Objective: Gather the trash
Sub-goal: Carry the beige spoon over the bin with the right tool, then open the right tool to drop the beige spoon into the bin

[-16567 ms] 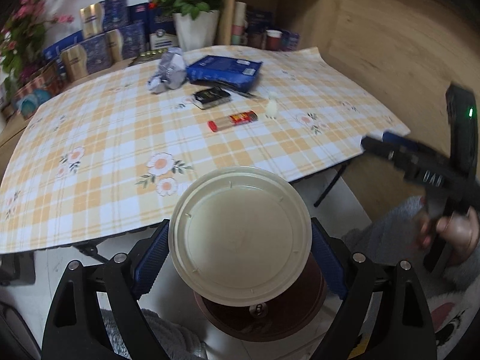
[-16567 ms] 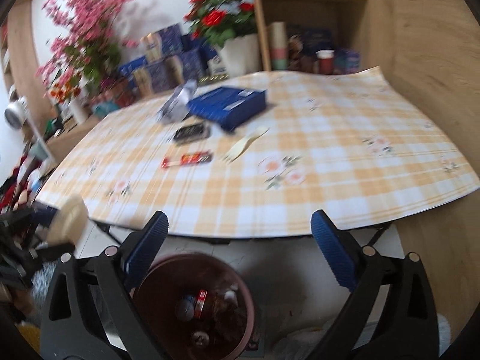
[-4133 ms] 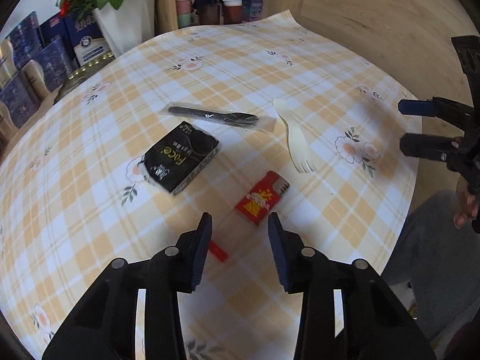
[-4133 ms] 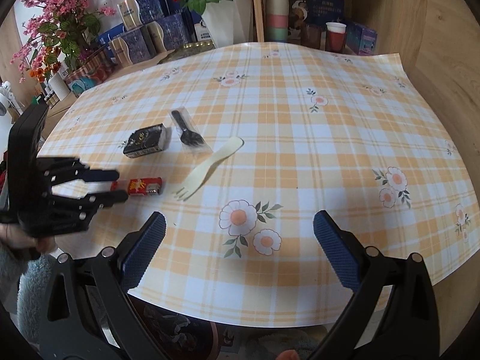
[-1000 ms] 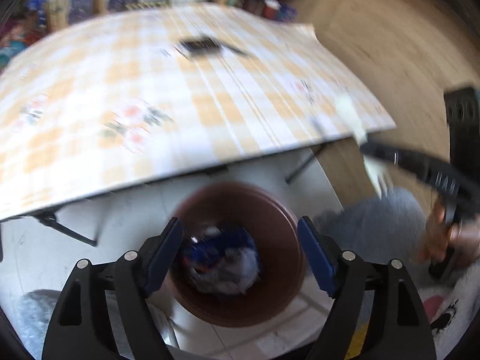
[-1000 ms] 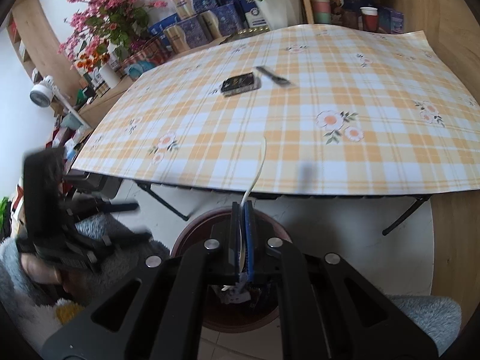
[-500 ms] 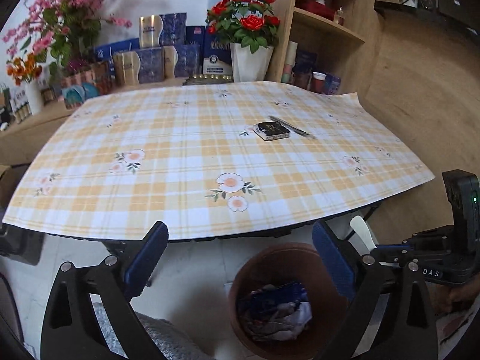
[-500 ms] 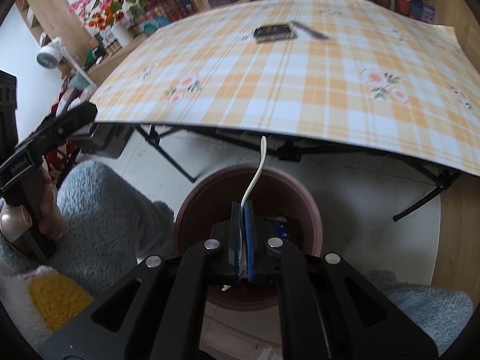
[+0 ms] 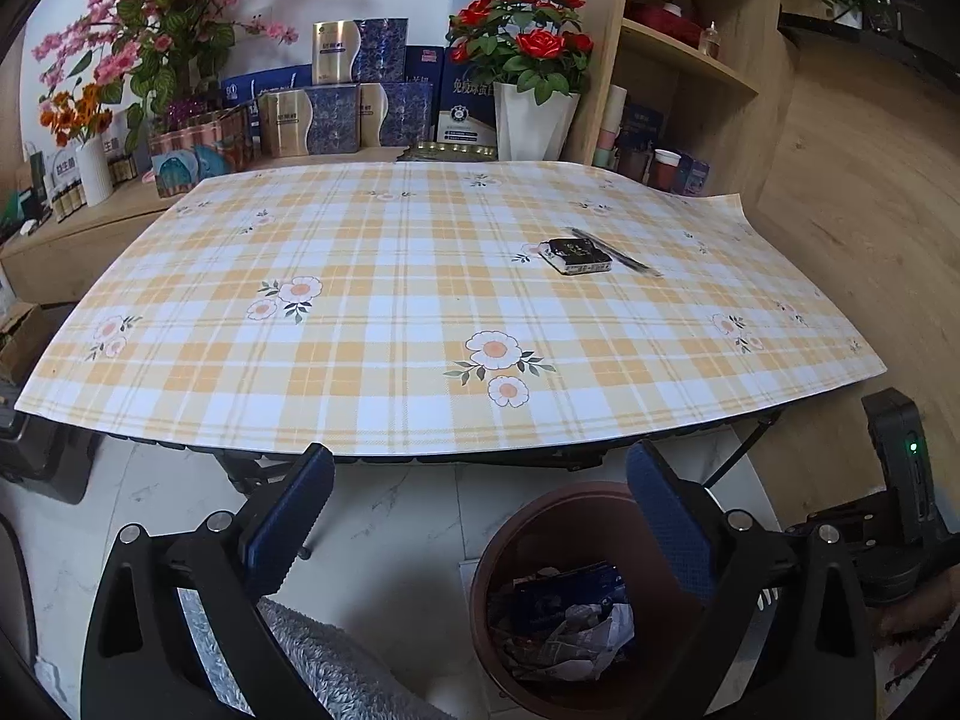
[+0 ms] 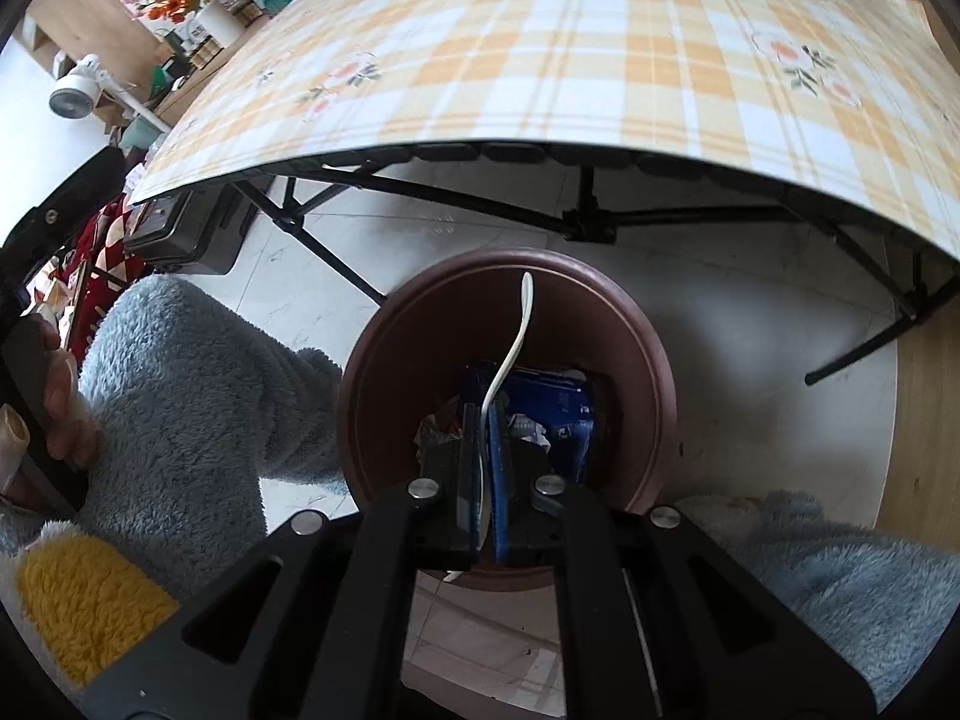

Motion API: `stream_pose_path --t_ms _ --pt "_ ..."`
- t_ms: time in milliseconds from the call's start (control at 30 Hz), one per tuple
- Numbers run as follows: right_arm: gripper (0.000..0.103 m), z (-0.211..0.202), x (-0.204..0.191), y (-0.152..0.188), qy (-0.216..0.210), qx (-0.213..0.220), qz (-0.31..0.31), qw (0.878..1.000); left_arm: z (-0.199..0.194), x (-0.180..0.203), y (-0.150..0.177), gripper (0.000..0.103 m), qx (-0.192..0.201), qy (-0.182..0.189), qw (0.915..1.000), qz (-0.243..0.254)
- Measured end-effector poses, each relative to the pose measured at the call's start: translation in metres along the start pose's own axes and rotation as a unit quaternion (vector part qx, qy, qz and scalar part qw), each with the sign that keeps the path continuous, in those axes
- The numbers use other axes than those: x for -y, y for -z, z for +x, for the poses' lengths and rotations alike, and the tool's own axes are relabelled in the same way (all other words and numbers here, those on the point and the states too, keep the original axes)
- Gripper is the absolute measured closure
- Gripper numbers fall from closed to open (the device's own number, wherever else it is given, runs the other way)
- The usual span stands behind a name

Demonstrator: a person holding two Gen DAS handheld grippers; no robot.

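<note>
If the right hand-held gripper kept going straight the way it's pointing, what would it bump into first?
Probably the trash inside the brown bin. The right hand-held gripper, shut on the pale fork, points down into the bin's mouth, toward the blue packet and crumpled wrappers. How far away they are is hard to judge.

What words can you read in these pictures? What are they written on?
"免疫球蛋白", last character partly hidden: on the blue box behind the red roses.
"战生菌", roughly: on a white package at far left.
Black packet on the table: print too small to read.
Gold and blue boxes: lettering too blurred.
Blue package in the trash bin: print unreadable.
</note>
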State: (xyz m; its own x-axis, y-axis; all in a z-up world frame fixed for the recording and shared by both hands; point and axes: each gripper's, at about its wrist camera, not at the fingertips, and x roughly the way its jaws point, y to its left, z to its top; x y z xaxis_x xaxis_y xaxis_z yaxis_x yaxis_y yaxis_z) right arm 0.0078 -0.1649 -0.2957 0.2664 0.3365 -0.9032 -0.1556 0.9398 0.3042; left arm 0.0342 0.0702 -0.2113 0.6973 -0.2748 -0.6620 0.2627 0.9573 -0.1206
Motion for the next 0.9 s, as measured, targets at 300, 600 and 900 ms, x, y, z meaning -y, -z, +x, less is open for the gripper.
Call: stream_pose_path --t_ms 300,600,900 --pt "0.093 0.009 0.003 -0.001 0.006 -0.02 0.008 1.0 0.001 -0.001 0.0 0.007 -0.004 0.0 1.0 -0.005" --pt "0.023 0.001 0.007 -0.002 0.001 -0.006 0.015 1.0 0.002 -0.002 0.0 0.007 -0.005 0.0 1.0 -0.006" --pt "0.006 -0.024 0.016 -0.011 0.036 0.046 0.03 0.998 0.005 -0.004 0.002 0.007 -0.008 -0.001 0.9999 -0.011"
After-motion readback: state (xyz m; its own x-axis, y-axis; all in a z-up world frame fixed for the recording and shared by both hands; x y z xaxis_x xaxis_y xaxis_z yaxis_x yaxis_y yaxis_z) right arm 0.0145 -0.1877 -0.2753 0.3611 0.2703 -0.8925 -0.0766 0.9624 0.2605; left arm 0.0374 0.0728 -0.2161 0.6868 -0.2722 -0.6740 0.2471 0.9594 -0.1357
